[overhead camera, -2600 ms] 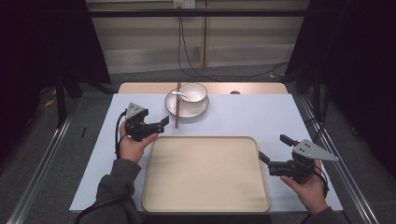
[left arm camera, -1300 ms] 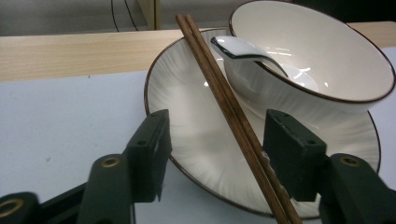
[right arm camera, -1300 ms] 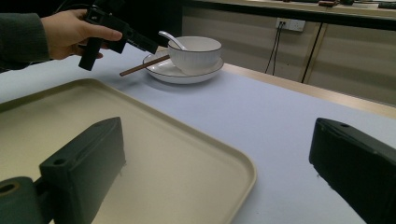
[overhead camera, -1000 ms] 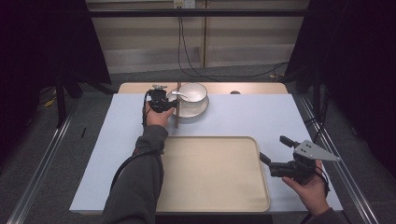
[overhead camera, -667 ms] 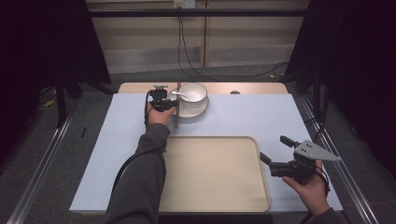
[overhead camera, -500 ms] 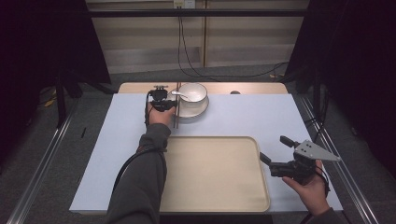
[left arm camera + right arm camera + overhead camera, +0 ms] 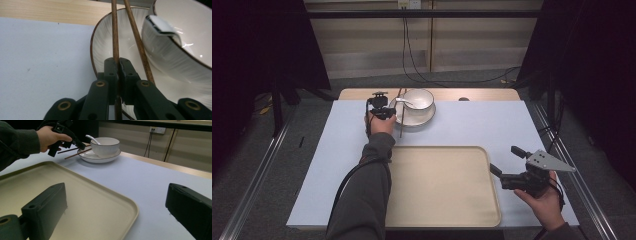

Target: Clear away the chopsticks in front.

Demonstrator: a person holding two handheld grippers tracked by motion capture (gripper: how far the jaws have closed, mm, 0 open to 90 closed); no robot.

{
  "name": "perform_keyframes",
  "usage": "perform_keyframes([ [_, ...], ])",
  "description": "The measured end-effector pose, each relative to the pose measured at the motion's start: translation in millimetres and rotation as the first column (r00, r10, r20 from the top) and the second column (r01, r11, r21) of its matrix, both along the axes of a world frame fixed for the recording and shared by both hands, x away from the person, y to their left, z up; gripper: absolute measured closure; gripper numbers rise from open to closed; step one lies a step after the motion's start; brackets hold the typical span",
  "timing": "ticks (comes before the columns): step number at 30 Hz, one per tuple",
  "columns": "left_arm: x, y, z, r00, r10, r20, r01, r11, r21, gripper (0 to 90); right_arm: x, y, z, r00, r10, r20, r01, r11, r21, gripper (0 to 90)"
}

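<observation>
My left gripper (image 7: 118, 65) has its jaws pinched on one chopstick (image 7: 115, 32) lying across the plate (image 7: 100, 47) rim, top centre of the high view. My right gripper (image 7: 504, 167), jaws spread, hovers lower right beside the tray (image 7: 442, 212). Bowl (image 7: 418, 99) with spoon (image 7: 402, 100) sits on the plate.

- We see the left arm (image 7: 362, 195) stretched forward over the table, sleeve dark grey, the hand (image 7: 382, 123) wrapped round the handle of the left gripper (image 7: 118, 65) at the far end of its reach.
- Its two black jaws stand pressed together, clamped on one chopstick (image 7: 115, 30).
- The right hand (image 7: 542, 200) sits low at the near right, close to the person, palm up under the right gripper (image 7: 504, 167).
- That gripper points leftward, its grey three-cornered plate on top; in its own view we see its jaws spread wide, nothing between them.
</observation>
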State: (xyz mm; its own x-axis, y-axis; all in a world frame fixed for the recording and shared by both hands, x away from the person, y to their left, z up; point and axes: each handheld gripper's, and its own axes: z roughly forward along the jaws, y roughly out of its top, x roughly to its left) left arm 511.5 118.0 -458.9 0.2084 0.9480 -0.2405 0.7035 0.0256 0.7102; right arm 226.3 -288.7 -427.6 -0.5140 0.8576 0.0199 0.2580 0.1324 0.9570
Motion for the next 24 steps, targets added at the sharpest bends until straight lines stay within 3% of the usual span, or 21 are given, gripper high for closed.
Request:
perform_keyframes([
  [4, -6.5, 3.7, 6.2, 0.9997, 0.025, -0.001, -0.025, 0.9995, -0.02, 85.3, 0.9, -0.2, -0.7, 1.0, -0.001, 0.003, 0.001, 1.0, -0.003, 3.2],
  [6, -12.1, 6.9, 8.8, 0.9995, 0.031, 0.003, -0.031, 0.9995, -0.011, 85.3, 0.8, -0.1, -0.7, 1.0, -0.001, 0.002, 0.001, 1.0, -0.003, 3.3],
  [7, -17.8, 9.7, 10.0, 0.9988, 0.049, 0.008, -0.048, 0.9975, -0.051, 85.3, 0.6, 0.0, -0.6, 1.0, -0.002, 0.002, 0.002, 1.0, -0.003, 3.3],
  [13, -35.5, 19.2, 14.4, 0.9983, 0.058, 0.003, -0.057, 0.996, -0.069, 85.3, 0.3, 0.8, -0.5, 1.0, 0.006, 0.005, -0.006, 1.0, -0.005, 3.2],
  [20, -65.8, 32.6, 22.9, 0.9984, 0.056, 0.008, -0.056, 0.9974, -0.046, 85.3, 0.7, 0.8, -0.6, 1.0, 0.003, 0.005, -0.003, 1.0, -0.004, 3.3],
  [24, -87.4, 36.1, 29.0, 0.9978, 0.053, 0.04, -0.051, 0.9977, -0.045, 85.4, 0.4, 2.1, -0.7, 1.0, 0.002, 0.002, -0.002, 1.0, -0.003, 3.3],
])
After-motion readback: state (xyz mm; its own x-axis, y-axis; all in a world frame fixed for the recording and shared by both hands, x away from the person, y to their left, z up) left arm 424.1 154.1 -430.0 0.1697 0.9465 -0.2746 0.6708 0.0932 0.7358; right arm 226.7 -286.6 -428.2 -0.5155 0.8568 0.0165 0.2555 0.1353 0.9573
